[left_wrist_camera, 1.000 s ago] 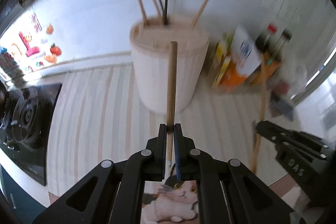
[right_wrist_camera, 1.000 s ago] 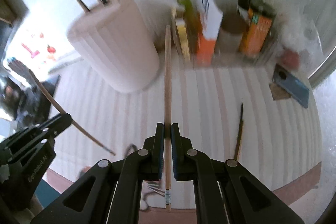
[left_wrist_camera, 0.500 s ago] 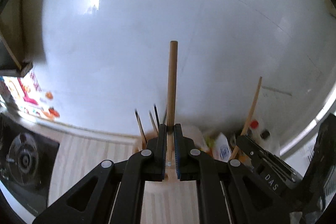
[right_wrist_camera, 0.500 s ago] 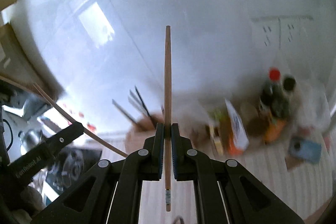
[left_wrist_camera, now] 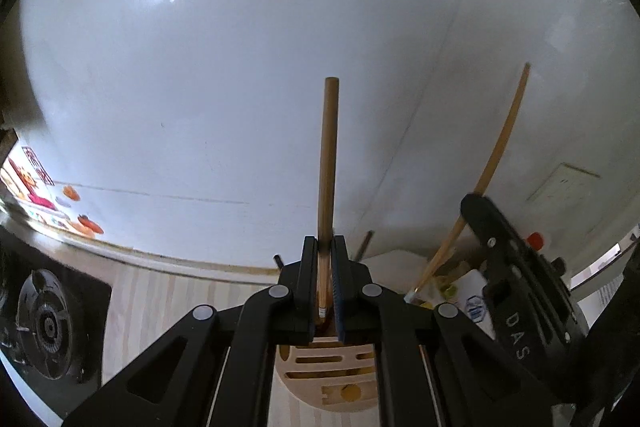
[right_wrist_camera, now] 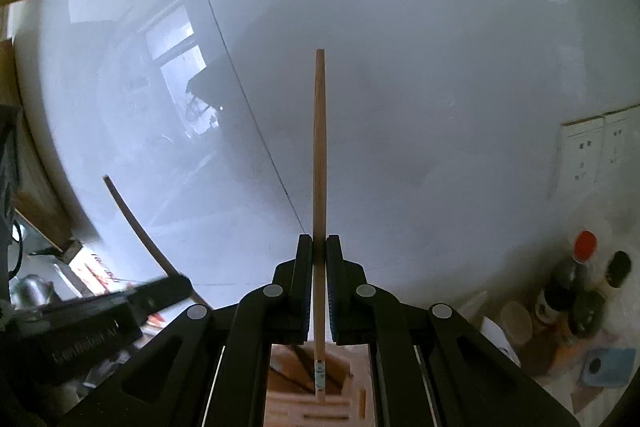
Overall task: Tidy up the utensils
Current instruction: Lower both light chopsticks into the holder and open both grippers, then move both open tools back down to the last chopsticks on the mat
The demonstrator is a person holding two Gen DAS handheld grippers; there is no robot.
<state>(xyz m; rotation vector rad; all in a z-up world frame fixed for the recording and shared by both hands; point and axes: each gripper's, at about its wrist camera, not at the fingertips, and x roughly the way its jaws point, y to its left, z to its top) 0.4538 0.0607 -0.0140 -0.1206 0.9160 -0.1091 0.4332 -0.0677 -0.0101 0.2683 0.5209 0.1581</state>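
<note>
1. Left wrist view, nearest: left black two-finger tongs (left_wrist_camera: 325, 259) clamped together on a round pale-wood chopstick (left_wrist_camera: 328, 163), gripped close to its lower tip, shaft upright and rising well beyond the jaws.
2. Directly beneath those tongs: a round pale-wood utensil holder with a slotted top (left_wrist_camera: 328, 371), the chopstick's banded lower tip hanging just above or just inside an opening; which, cannot tell.
3. To the right of the left tongs: right black two-finger tongs (left_wrist_camera: 480, 203), side-on, carrying a second thin pale-wood chopstick (left_wrist_camera: 500, 147), tilted.
4. Right wrist view, nearest: right tongs (right_wrist_camera: 319, 255) clamped together on that second chopstick (right_wrist_camera: 319, 155), upright, its patterned lower tip down among the holder's (right_wrist_camera: 320, 403) slots below the jaws.
5. To the left of the right tongs: left tongs (right_wrist_camera: 168, 287), blurred, with the first chopstick (right_wrist_camera: 136, 223) slanting up from them.
6. Beyond both tongs: glossy white tiled wall (left_wrist_camera: 240, 67); far right, dark sauce bottles (right_wrist_camera: 568, 287); far left, black gas hob (left_wrist_camera: 48, 327).
7. Step in hand, by judgement: dropping both chopsticks into the holder, nearly done.
8. Next move calls for lining each tip over an opening, lowering straight, then parting the jaws; risk of a tip catching a slot edge.
</note>
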